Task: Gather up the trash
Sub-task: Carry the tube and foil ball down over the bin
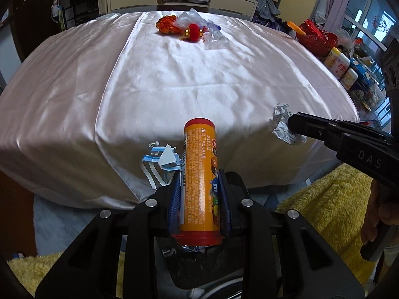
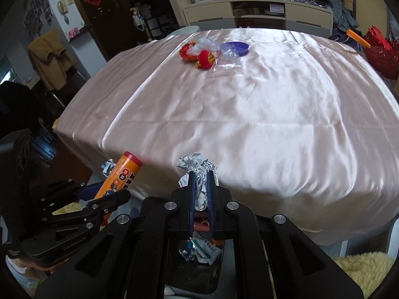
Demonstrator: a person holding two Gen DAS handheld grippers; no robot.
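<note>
The stiff, light candy tube [image 1: 199,177] is clamped mid-body in the left gripper [image 1: 199,194]; soft crumpled paper [image 2: 199,174], easily crushed, is pinched in the right gripper [image 2: 201,194], above the bin [image 2: 199,251].

You see a satin cloth [image 2: 249,114] on the table, glossy and smooth with soft creases. Your left gripper [image 1: 199,194] is matt black plastic with ribbed blue pads and bright metal pins, and it grips an orange tube [image 1: 199,174] with a shiny printed label. Your right gripper [image 2: 201,194] presses crumpled paper [image 2: 197,167], white and wrinkled. Clear plastic film [image 2: 224,62] looks thin and glossy. The yellow rug [image 1: 329,199] is fluffy.
</note>
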